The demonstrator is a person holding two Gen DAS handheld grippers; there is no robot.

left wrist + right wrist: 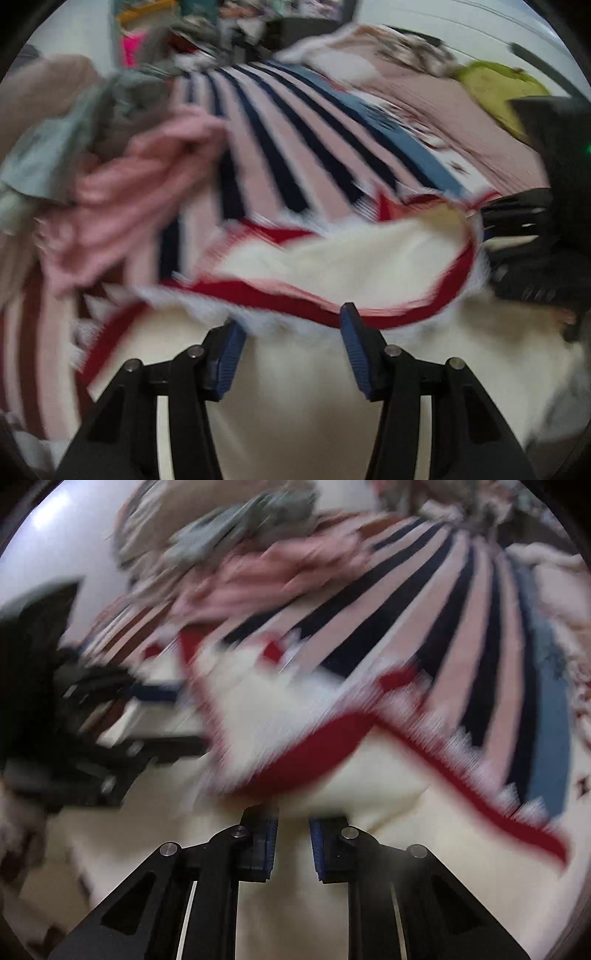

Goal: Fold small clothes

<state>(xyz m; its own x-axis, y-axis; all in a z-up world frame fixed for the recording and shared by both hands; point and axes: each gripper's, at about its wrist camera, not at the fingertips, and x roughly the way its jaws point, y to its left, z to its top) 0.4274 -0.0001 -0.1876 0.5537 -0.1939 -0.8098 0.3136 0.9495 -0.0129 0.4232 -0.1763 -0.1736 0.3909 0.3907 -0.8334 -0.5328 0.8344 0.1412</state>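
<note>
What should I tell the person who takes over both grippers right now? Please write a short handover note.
Left gripper: jaws apart over the cream garment with red trim, at its red edge; no pinch visible.
Right gripper: jaws nearly together, a narrow gap between the pads; no cloth visibly clamped. Both views are blurred.
Things: the cream garment lies on a striped blanket; a crumpled pink garment and grey cloth sit in a heap on the blanket.
Done: no finished fold is visible.
Left: grip the cream garment, fold it, then take the heap.
</note>
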